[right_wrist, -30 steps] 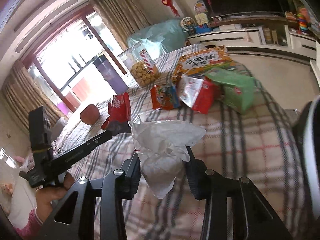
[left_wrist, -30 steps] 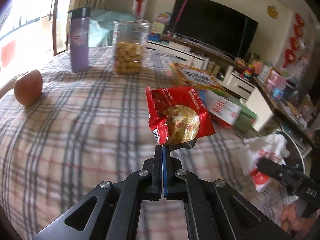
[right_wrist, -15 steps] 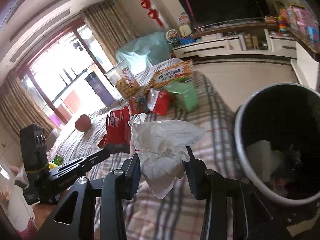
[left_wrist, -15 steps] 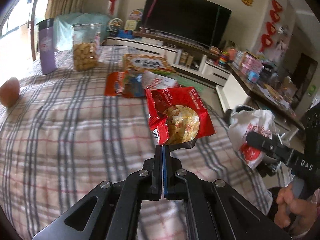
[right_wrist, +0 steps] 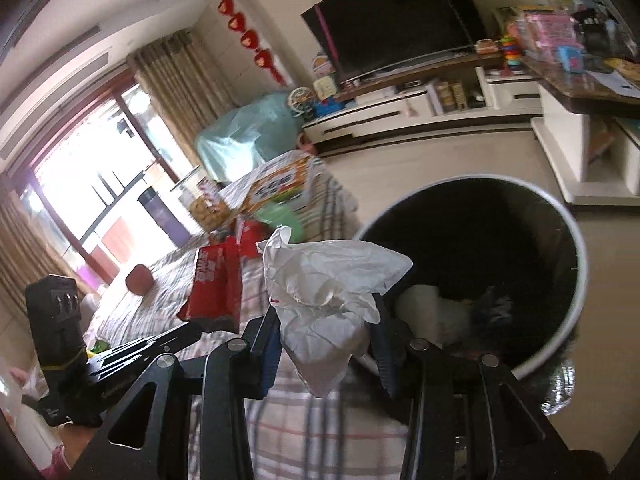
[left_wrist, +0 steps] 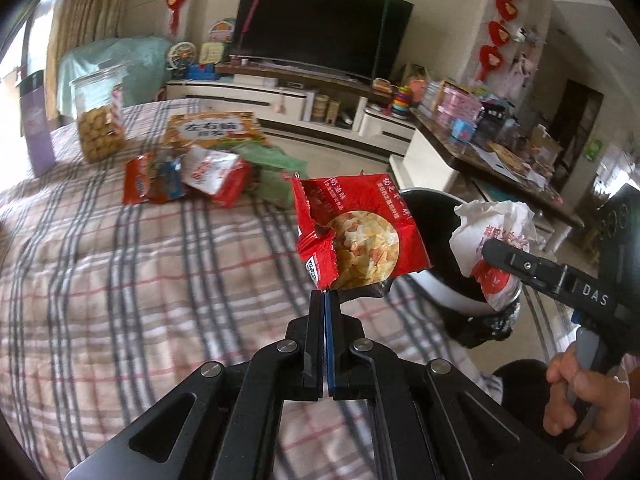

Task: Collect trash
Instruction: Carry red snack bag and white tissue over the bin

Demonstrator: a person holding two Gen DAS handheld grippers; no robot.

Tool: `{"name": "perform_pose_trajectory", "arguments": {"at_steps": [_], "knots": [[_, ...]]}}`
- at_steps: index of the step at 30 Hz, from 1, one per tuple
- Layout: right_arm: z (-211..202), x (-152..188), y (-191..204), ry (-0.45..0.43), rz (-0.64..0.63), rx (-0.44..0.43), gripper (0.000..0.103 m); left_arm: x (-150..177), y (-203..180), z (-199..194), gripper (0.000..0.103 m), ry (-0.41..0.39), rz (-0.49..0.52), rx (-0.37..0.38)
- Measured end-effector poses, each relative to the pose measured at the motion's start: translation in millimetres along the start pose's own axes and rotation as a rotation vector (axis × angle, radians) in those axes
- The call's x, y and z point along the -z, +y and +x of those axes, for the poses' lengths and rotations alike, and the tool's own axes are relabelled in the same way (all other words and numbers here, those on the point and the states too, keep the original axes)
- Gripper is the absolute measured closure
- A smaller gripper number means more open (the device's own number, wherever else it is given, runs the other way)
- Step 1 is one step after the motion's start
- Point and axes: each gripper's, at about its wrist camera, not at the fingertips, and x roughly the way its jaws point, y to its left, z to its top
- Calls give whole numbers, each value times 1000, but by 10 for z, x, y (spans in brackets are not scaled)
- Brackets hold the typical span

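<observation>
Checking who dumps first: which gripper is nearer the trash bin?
Right. The right gripper holds the white wrapper at the trash bin rim; the left gripper is farther back over the bed.

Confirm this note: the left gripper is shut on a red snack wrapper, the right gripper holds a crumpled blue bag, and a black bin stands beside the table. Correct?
Not quite. The bag in the right gripper is white, not blue; the right wrist view shows the crumpled white bag clearly. The rest holds: the left gripper is shut on the red snack wrapper, and the black bin stands beside the table.
</observation>
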Motion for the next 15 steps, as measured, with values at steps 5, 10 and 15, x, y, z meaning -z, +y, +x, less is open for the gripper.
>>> {"name": "perform_pose_trajectory", "arguments": {"at_steps": [5,10,15], "knots": [[-101,-14,-188,-15,23,34,63,-53,-139,98,103,5,34,16],[-139,-29,-304,-19,35,61,63,-97,-347,196,103,9,69,29],[-190,-71,-388,-31,36,81,63,-162,-482,341,103,26,97,40]]}}
